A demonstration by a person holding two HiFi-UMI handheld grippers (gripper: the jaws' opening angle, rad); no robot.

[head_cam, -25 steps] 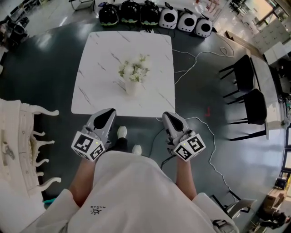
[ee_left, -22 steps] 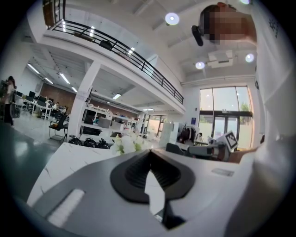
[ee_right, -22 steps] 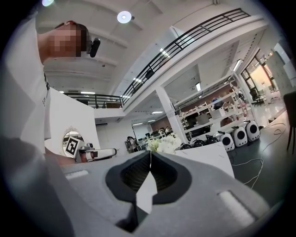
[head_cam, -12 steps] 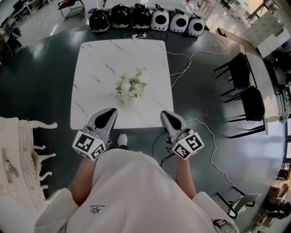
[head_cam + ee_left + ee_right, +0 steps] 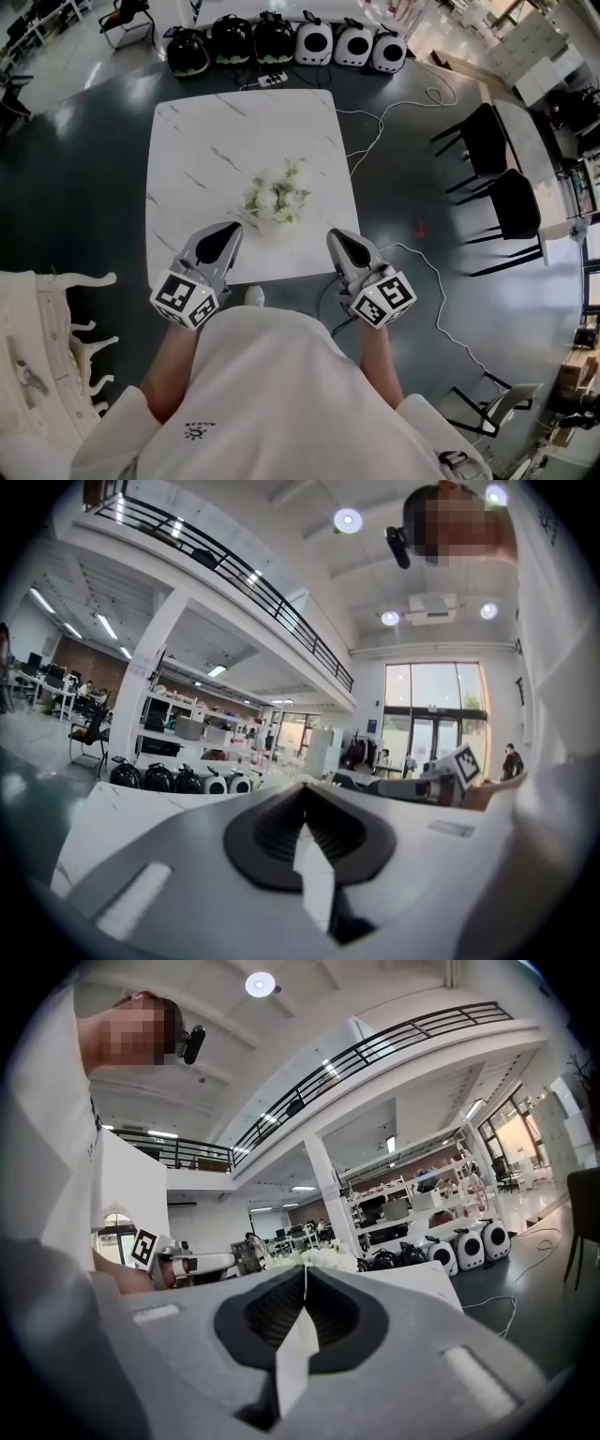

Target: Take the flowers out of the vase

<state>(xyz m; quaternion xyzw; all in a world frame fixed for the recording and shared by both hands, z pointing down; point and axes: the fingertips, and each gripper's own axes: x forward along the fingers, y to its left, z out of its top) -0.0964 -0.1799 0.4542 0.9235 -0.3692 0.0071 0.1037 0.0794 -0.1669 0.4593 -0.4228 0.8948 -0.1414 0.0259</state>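
On the white table [image 5: 197, 159], the flowers [image 5: 277, 197] are sitting in their vase [image 5: 269, 223] near the front edge. At that edge, the left gripper [image 5: 228, 231] and right gripper [image 5: 337, 236] are hovering either side of the flowers, apart from them. Both pairs of jaws are pressing together, gripping nothing.

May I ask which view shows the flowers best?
The head view: the flowers stand whole, seen from above, on the white table. The right gripper view catches only their tops; the left gripper view shows none I can make out.

Dark glossy floor [image 5: 84, 131], white marble table [image 5: 206, 141], two black chairs [image 5: 514, 202] at right, carved white furniture [image 5: 47, 319] at left.
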